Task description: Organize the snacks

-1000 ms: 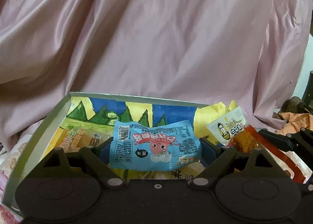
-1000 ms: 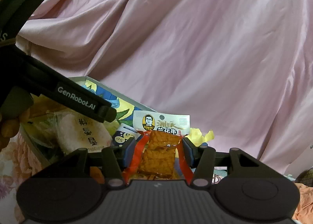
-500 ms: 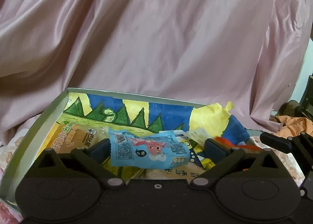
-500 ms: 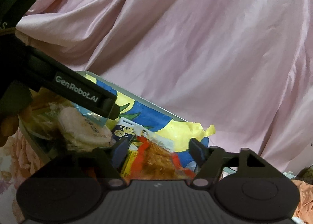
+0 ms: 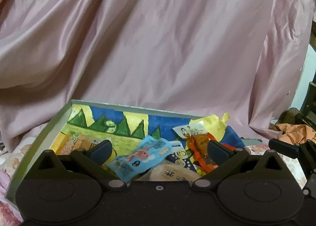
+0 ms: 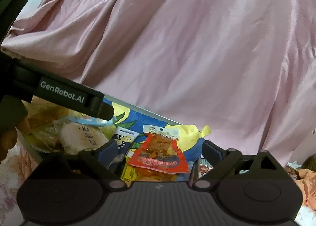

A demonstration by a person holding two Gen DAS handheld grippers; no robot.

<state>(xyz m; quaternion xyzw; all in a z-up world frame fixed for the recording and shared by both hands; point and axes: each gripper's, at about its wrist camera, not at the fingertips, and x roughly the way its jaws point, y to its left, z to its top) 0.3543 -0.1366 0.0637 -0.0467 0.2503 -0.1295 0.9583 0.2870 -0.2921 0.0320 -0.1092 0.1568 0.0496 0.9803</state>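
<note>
Left gripper [image 5: 159,150] spread above the blue packet [image 5: 141,157]; right gripper [image 6: 159,151] spread above the red packet [image 6: 160,156]; both packets lie loose in the painted box [image 5: 39,139]; release step apparently done; next: withdraw clear, fetch remaining snacks.

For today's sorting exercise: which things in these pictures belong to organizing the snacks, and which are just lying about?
Job:
painted box
blue snack packet
red snack packet
round pale cake packet
left gripper
right gripper

Lying about:
pink drape
orange cloth
</note>
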